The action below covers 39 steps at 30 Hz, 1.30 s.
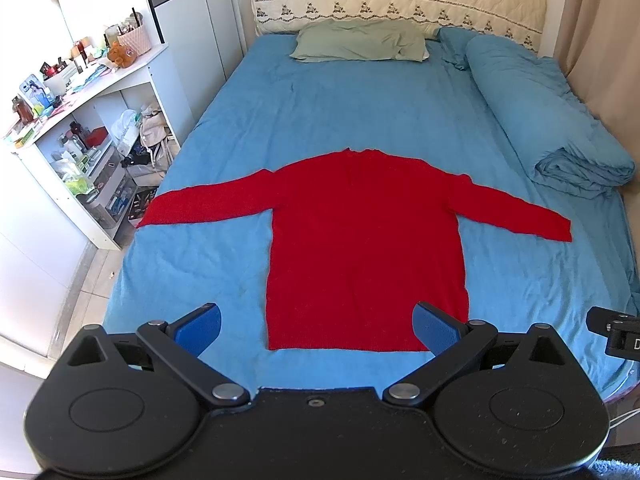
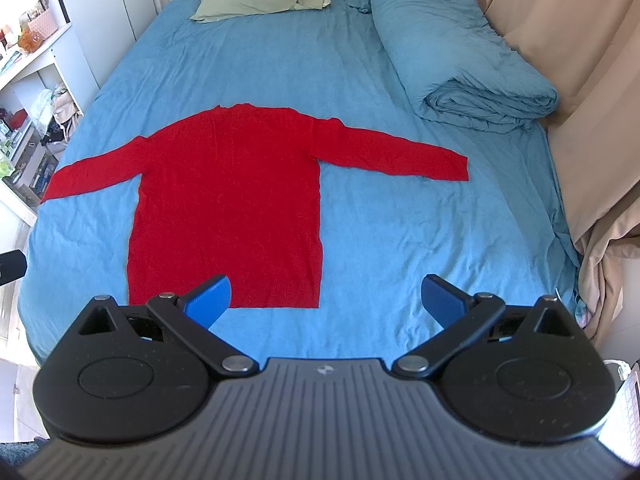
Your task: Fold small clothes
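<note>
A red long-sleeved sweater (image 1: 364, 240) (image 2: 228, 200) lies flat on the blue bed sheet (image 1: 352, 112) (image 2: 420, 240), both sleeves spread out sideways and the hem nearest me. My left gripper (image 1: 318, 326) hovers open above the hem, its blue fingers empty. My right gripper (image 2: 326, 300) is open too, held above the sweater's lower right corner with nothing between its fingers. A part of the right gripper (image 1: 616, 334) shows at the right edge of the left wrist view.
A green pillow (image 1: 360, 42) lies at the headboard. A rolled blue duvet (image 1: 532, 108) (image 2: 452, 52) runs along the right side by beige curtains (image 2: 580, 80). White shelves (image 1: 80, 120) full of small items stand left of the bed.
</note>
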Tool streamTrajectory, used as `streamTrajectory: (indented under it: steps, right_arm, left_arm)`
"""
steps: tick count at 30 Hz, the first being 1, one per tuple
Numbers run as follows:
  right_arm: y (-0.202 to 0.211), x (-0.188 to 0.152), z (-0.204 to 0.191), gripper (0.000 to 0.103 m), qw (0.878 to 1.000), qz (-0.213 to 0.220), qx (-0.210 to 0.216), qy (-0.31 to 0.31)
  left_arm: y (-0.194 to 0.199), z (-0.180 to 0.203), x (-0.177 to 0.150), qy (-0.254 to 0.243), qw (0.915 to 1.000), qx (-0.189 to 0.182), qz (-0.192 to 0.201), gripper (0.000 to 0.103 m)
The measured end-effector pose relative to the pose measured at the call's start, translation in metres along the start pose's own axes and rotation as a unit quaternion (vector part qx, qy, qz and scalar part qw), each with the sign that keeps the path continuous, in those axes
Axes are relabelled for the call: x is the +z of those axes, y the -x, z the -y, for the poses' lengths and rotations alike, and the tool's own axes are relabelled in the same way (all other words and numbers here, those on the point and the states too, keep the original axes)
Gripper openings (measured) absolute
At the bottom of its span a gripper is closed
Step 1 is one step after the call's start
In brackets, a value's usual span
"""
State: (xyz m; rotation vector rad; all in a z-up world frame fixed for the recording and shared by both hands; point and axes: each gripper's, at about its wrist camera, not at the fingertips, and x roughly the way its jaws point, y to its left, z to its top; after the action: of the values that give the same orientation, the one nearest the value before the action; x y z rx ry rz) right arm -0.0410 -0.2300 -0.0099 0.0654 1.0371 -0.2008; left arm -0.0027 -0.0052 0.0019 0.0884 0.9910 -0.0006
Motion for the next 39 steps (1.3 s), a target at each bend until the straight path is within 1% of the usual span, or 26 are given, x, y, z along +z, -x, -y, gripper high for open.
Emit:
streamTrajectory:
  steps: [16, 22, 39]
  right_arm:
    - [0.0028, -0.0042, -0.0021, 0.103, 1.0, 0.002, 0.0, -0.006]
    - [0.0027, -0.005, -0.0013, 0.103, 1.0, 0.004, 0.0, -0.006]
    - [0.007, -0.0069, -0.0022, 0.103, 1.0, 0.009, 0.0, -0.004]
  left_arm:
    - [0.0041, 0.0013, -0.0015, 0.0, 1.0, -0.006, 0.006, 0.103]
    - [0.005, -0.0015, -0.002, 0.009, 0.9998, -0.015, 0.008, 0.103]
    - [0.0085, 0.0006, -0.0028, 0.013, 0.9997, -0.02, 0.01, 0.103]
